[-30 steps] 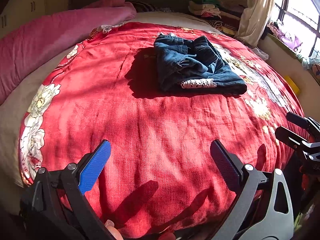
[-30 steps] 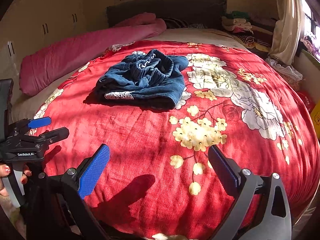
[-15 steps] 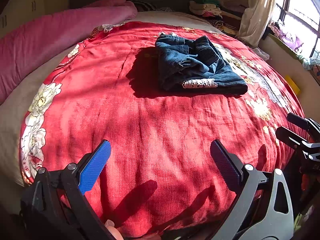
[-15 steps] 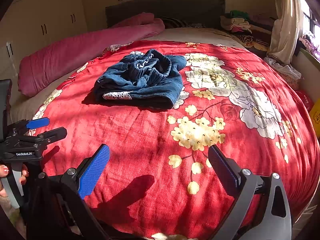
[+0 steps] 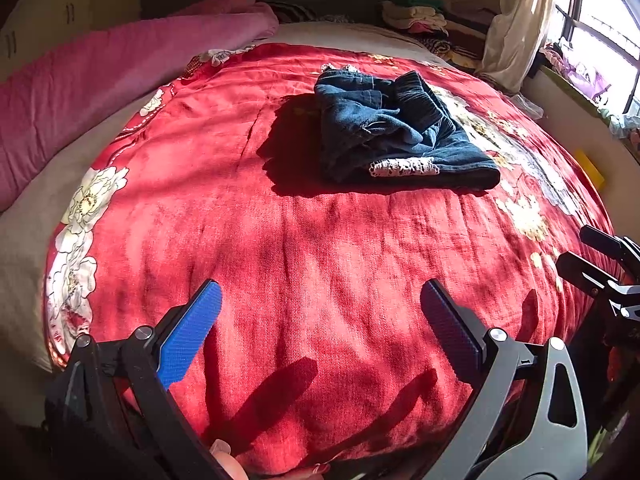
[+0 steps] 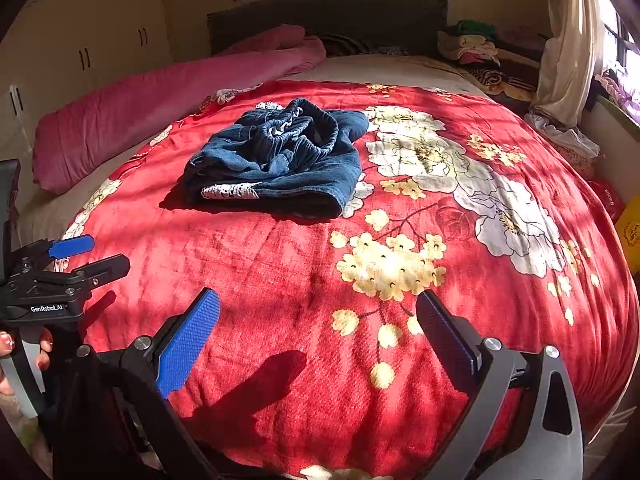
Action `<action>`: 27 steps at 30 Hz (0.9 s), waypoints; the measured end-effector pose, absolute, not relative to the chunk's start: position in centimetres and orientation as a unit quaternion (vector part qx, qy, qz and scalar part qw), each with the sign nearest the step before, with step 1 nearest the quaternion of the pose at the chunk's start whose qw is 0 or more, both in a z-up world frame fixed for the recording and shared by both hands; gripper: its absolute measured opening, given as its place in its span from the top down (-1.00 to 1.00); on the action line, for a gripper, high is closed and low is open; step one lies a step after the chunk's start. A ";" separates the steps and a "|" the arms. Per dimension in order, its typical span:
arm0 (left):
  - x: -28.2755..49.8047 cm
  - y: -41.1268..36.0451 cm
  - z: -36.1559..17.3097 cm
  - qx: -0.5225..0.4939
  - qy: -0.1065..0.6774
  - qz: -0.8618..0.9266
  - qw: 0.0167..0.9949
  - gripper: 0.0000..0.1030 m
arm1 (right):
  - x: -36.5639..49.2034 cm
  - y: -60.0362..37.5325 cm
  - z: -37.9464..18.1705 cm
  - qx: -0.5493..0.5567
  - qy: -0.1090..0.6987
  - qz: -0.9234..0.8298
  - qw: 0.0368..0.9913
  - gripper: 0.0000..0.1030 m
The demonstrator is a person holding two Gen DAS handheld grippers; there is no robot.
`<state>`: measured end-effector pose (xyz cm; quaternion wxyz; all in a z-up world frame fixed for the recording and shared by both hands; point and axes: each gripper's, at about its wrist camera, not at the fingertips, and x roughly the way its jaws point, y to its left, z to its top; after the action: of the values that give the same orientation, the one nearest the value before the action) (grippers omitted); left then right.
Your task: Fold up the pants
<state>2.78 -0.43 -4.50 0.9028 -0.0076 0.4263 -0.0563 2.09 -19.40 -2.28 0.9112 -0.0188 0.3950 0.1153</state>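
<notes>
Dark blue pants (image 5: 396, 132) with a white lace trim lie bunched in a rough pile on the red floral bedspread (image 5: 304, 248); they also show in the right wrist view (image 6: 280, 160), waistband crumpled on top. My left gripper (image 5: 320, 312) is open and empty, held near the bed's front edge, well short of the pants. My right gripper (image 6: 318, 320) is open and empty, also near the front edge. The left gripper shows at the left edge of the right wrist view (image 6: 80, 256), and the right gripper at the right edge of the left wrist view (image 5: 600, 256).
A long pink pillow (image 6: 160, 100) lies along the bed's left side. A dark headboard (image 6: 328, 16) stands at the back. Stacked clothes (image 6: 472, 44) and a curtain (image 6: 564, 60) are at the back right. A yellow object (image 6: 630, 232) sits beside the bed on the right.
Both grippers have drifted slightly; the pants sit a touch lower in the views. Nothing was grasped or released.
</notes>
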 end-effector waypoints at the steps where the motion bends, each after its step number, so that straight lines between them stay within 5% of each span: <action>1: 2.8 -0.4 -4.5 -0.007 0.427 -0.056 0.902 -0.81 | 2.1 -19.4 -2.3 -0.019 0.395 0.115 0.911 -0.91; 27: 2.9 -0.4 -4.3 0.003 0.423 -0.044 0.905 -0.81 | 2.2 -19.4 -2.3 -0.022 0.395 0.114 0.911 -0.91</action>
<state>2.86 -0.44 -4.34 0.9052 0.0034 0.4227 -0.0435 2.17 -19.37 -2.29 0.9115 -0.0217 0.3947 0.1139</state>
